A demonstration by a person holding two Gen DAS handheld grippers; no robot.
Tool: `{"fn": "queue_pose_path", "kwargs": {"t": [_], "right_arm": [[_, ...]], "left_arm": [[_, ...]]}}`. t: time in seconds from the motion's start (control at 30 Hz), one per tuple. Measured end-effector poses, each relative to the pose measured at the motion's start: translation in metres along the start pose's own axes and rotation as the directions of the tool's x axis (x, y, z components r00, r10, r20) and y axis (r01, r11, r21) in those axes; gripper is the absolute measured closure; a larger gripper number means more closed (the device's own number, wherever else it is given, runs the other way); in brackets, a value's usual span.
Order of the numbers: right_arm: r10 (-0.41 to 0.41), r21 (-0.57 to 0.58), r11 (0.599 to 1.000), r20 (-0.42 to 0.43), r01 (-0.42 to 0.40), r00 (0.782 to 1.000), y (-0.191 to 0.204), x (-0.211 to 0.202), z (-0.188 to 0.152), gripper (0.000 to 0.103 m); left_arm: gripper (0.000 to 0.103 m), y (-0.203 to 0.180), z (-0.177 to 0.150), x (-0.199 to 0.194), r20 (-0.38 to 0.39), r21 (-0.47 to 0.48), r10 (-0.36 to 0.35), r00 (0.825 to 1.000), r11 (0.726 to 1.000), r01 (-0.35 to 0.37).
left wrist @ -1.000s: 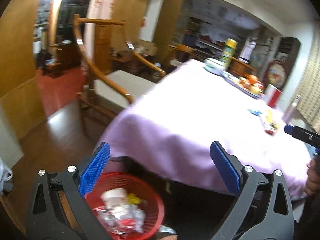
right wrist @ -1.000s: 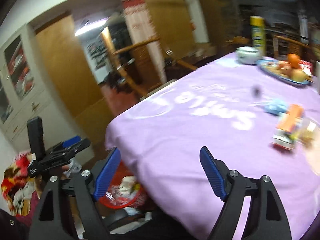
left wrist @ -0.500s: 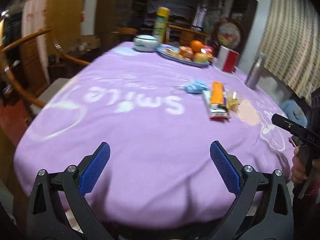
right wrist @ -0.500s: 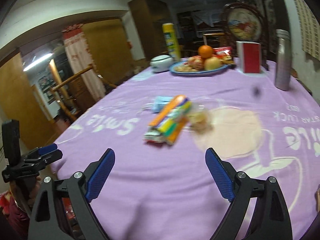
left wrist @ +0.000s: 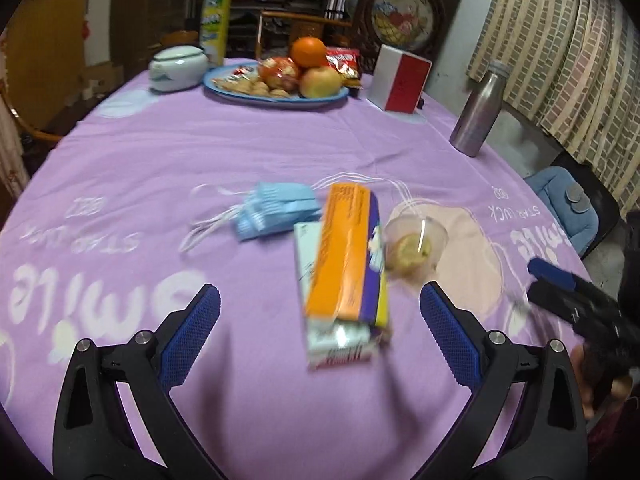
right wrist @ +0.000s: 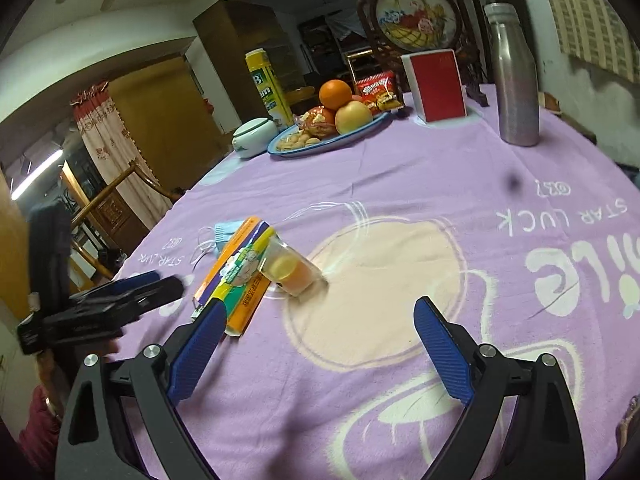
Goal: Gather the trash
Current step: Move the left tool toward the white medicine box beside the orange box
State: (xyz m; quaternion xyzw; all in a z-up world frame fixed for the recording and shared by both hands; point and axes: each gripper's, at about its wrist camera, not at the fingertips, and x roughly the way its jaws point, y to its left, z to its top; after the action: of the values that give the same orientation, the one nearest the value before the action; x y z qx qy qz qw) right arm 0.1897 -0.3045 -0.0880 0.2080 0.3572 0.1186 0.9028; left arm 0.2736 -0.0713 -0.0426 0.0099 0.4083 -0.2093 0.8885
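Note:
On the purple tablecloth (left wrist: 168, 168) lie an orange and purple box (left wrist: 346, 268) stacked on a white carton (left wrist: 340, 344), a blue face mask (left wrist: 276, 210) and a tipped clear plastic cup (left wrist: 414, 250). My left gripper (left wrist: 318, 324) hovers open just short of the boxes, with nothing between its pads. In the right wrist view the same boxes (right wrist: 236, 276), cup (right wrist: 290, 270) and mask (right wrist: 224, 234) lie ahead to the left. My right gripper (right wrist: 318, 346) is open and empty over the pale circle print. The left gripper also shows at the left edge there (right wrist: 108, 304).
At the far side stand a blue plate of fruit and snacks (left wrist: 276, 92), a white lidded bowl (left wrist: 178, 68), a yellow carton (left wrist: 216, 20), a red and white box (left wrist: 400, 78) and a steel bottle (left wrist: 478, 114). A blue cushioned chair (left wrist: 564, 204) stands right of the table.
Both grippers swung from the red trash basket beside the table up over the tabletop, toward the boxes, cup and mask. The right jaws widened a little.

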Motion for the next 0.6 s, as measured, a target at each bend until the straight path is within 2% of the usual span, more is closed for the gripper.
{"fn": "queue_pose_path", "kwargs": {"t": [0.17,0.23,0.27,0.37,0.5,0.53,0.6], "right_arm": [[0.026,0.017,1.0,-0.022,-0.026,0.999,-0.004,0.004,-0.003,0.01],[0.033,0.028,0.999,-0.027,-0.032,0.999,-0.006,0.005,-0.003,0.009],[0.037,0.033,0.999,-0.03,-0.036,0.999,-0.007,0.005,-0.003,0.009],[0.036,0.053,0.998,-0.024,-0.035,0.999,-0.011,0.003,-0.003,0.009],[0.013,0.096,0.995,0.041,-0.017,0.999,-0.02,-0.01,-0.004,0.009],[0.007,0.115,0.993,0.053,-0.013,0.999,-0.024,-0.012,-0.004,0.008],[0.02,0.145,0.989,0.054,-0.028,0.998,-0.03,-0.013,-0.006,0.008]], "left_arm": [[0.007,-0.009,0.015,0.032,-0.037,0.003,-0.02,0.999,1.0,0.02],[0.007,-0.012,0.015,0.038,-0.043,-0.003,-0.056,0.998,0.998,0.056],[0.007,-0.014,0.013,0.04,-0.05,-0.005,-0.096,0.994,0.995,0.096],[0.007,-0.023,0.006,0.041,-0.077,0.038,-0.197,0.977,0.979,0.2],[0.007,-0.031,-0.006,0.025,-0.094,0.102,-0.337,0.937,0.933,0.346],[0.007,-0.031,-0.008,0.025,-0.097,0.109,-0.34,0.936,0.931,0.349],[0.007,-0.029,-0.011,0.025,-0.09,0.128,-0.278,0.956,0.949,0.288]]}}
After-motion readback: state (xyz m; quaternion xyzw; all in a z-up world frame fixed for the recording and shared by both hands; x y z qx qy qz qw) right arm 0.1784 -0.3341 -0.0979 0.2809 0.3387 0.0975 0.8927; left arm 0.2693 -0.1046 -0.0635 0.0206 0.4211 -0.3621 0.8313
